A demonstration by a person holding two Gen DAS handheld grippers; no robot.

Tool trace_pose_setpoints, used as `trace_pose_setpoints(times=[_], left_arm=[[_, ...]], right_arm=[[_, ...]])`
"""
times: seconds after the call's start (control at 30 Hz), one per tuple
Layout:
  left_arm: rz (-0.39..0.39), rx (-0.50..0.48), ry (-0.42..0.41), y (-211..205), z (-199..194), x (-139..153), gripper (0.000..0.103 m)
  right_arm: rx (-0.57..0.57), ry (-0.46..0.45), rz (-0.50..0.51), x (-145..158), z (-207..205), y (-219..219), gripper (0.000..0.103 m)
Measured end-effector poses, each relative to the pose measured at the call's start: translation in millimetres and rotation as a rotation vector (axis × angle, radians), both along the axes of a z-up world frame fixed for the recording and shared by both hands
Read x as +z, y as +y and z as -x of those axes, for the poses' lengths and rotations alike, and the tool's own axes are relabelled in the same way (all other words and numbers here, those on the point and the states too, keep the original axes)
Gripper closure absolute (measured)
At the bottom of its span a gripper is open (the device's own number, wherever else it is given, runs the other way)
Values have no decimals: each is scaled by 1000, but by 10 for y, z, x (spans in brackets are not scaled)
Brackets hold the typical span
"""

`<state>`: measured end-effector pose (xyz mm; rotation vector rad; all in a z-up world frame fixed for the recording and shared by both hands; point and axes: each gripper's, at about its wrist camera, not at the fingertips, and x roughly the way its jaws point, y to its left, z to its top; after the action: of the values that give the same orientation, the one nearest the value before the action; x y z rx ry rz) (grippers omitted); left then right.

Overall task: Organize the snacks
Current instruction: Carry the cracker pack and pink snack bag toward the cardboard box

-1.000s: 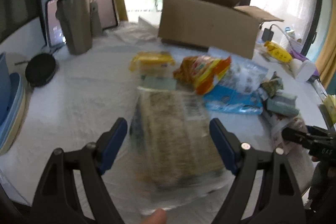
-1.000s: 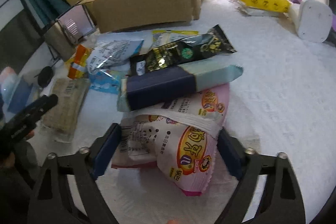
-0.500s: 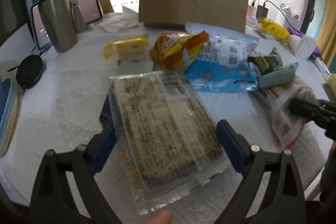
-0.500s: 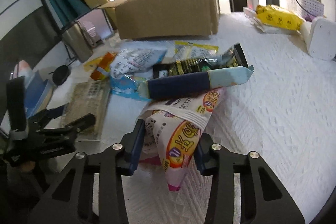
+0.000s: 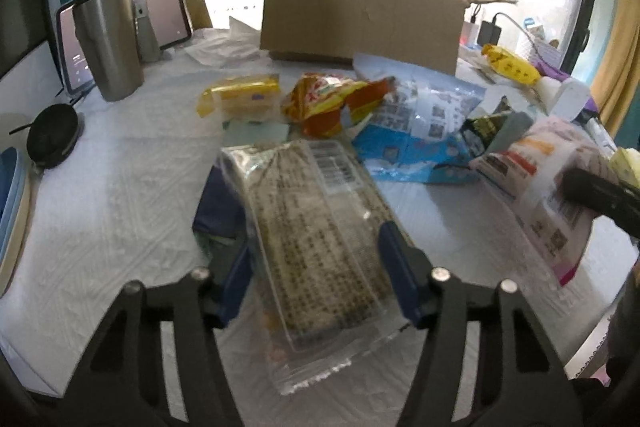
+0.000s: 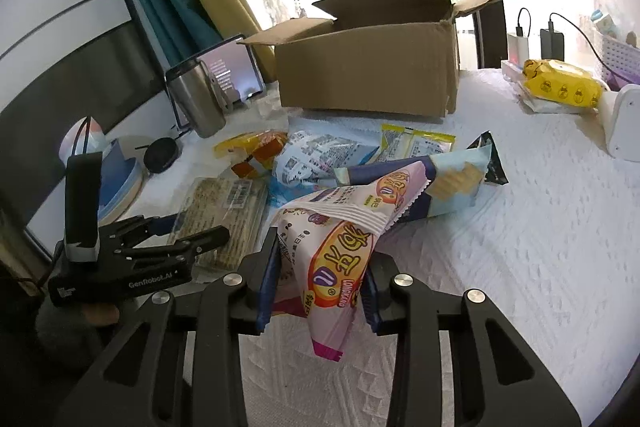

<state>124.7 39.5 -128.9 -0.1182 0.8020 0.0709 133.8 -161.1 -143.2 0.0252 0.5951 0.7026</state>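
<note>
Snacks in crinkly packets lie scattered on a white textured tablecloth (image 6: 520, 227), in front of an open cardboard box (image 6: 368, 75). Two are being handled.

The left gripper (image 5: 316, 271) has just been closing, and its blue pads now sit against the long sides of a clear-wrapped slab of seed or grain bars (image 5: 320, 243). That packet looks flat and fairly stiff, with a slippery film wrapper; the bars inside would probably crack if squeezed hard, so a hold across the narrow width, as here, seems sensible. It rests tilted, its far end lying over a dark blue packet; whether its near end still touches the cloth I cannot tell.

The right gripper (image 6: 320, 279) has also just been closing, and its jaws are narrow, pinching the lower part of a pink and white pouch with orange lettering (image 6: 340, 247). The pouch looks light, soft and puffy, so it will sag and swing from the pinch. Its crimped top edge leans against a blue and pale wafer packet (image 6: 440, 187) behind it.

Both grippers point forward and downward toward the pile. The left one, seen from the right camera, is held low at the table's near edge by a hand (image 6: 100, 313) gripping its handle.

Beyond the snacks stand a steel tumbler (image 5: 108, 43) and a tablet (image 5: 160, 7).
</note>
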Motion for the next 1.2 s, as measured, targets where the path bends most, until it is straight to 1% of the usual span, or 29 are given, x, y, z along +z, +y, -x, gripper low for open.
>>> trace_pose_setpoints(times=[0.07,0.27,0.43,0.7,0.93,1.2], left_arm=[[32,-10,-23,-2,44,68,46],[95,-44,-66,-20,82,230,54],[115,-62,-93,-55,70,385,55],[101,-83,-149,-109,40,636,55],[74,-98,-197,-114,-52,852,55],[53,-120,-228,-69,-228,985,55]], right_arm=[[0,-6,-6,23,15,-10,66],[-11,-34,-22,119,29,-46,66],[-7,-75,-36,256,46,-76,66],[-11,-134,-60,459,11,-151,66],[-28,-173,-76,597,-115,-233,66],[-45,-199,-75,692,-306,-246,66]])
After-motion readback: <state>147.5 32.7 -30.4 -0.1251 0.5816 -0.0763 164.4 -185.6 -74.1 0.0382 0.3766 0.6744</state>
